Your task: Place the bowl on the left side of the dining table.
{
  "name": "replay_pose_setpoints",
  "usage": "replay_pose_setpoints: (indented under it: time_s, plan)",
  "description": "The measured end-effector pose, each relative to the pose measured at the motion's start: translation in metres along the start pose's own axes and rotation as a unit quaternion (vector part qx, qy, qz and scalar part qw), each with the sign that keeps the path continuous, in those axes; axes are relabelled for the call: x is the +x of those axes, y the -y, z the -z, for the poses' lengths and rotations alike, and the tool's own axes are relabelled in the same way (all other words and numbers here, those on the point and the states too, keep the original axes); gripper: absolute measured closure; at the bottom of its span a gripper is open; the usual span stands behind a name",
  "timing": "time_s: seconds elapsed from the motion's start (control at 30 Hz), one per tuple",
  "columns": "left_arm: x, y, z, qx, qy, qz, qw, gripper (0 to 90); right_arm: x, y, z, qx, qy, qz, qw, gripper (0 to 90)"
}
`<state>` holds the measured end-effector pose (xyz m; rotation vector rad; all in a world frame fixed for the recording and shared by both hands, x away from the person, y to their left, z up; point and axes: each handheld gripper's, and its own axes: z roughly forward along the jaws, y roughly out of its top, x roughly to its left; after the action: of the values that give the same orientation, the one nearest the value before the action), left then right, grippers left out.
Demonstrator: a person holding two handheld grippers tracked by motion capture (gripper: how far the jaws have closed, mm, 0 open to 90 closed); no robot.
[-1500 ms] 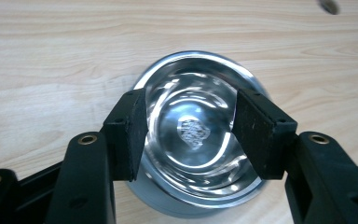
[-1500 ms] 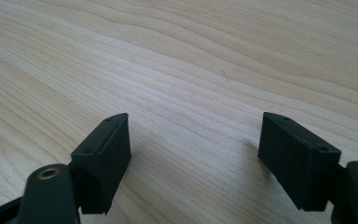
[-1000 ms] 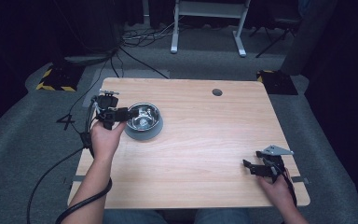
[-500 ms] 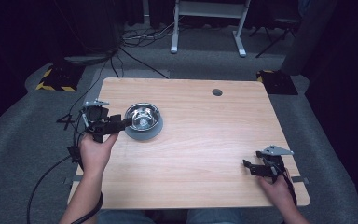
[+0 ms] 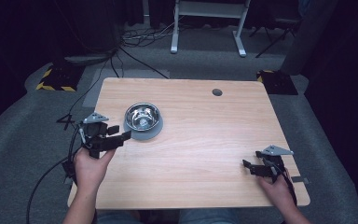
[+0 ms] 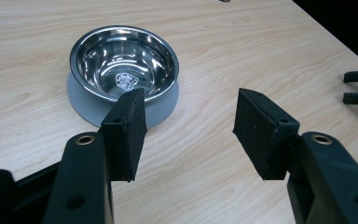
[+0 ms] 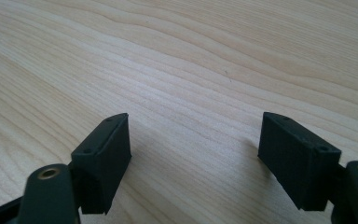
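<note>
Spanning the middle of the high view: a pale wood table (image 5: 200, 154), straight-grained, matt, square-cornered, with a small dark round hole (image 5: 217, 92) near the far edge. Around it grey carpet, black curtains, two yellow-and-black striped blocks (image 5: 56, 80) by the far corners, loose cables (image 5: 135, 42) and a white metal frame (image 5: 208, 23) beyond.

At the left edge, held in a hand: left gripper (image 5: 119, 132), black, angular, topped by a grey three-cornered plate, jaws apart with nothing between them, pointing toward the bowl and stopping just short of its base. Seen along its own view (image 6: 189, 119): blocky matt pads (image 6: 129, 122), brass-ringed screw holes behind.

Just right of it, on the table's left half: bowl (image 5: 142, 116), round, polished steel, mirror-bright inside with an emblem at the bottom (image 6: 124, 65), sitting on a wider grey base ring, upright, untouched.

Far right, near the front corner: right gripper (image 5: 246, 167), same build, resting low over bare wood, jaws wide apart (image 7: 193, 154), holding nothing.
</note>
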<state>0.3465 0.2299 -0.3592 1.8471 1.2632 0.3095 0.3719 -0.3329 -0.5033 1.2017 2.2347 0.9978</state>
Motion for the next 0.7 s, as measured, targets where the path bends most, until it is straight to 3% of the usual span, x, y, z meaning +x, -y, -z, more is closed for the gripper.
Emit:
replay_pose_setpoints:
  time_s: [0.17,0.4,0.47,0.6,0.7]
  plan:
    - [-0.001,0.012,0.002,0.004,0.001,-0.008,1.0,42.9,0.0,0.0,0.0,-0.001,0.0,0.0,1.0,25.0]
    - [-0.005,0.032,0.015,-0.044,0.017,-0.005,0.9989,42.7,0.0,0.0,0.0,0.0,0.0,0.0,1.0,25.0]
    - [-0.006,0.035,0.018,-0.047,0.02,-0.007,0.9987,42.7,0.0,0.0,0.0,0.001,-0.001,0.0,1.0,25.0]
    - [-0.009,0.044,0.02,-0.045,0.024,-0.006,0.9987,42.5,0.0,0.0,0.0,-0.001,0.0,0.0,1.0,25.0]
    - [-0.011,0.051,0.02,-0.034,0.013,-0.015,0.9992,42.4,0.0,0.0,0.0,-0.001,0.0,0.0,1.0,25.0]
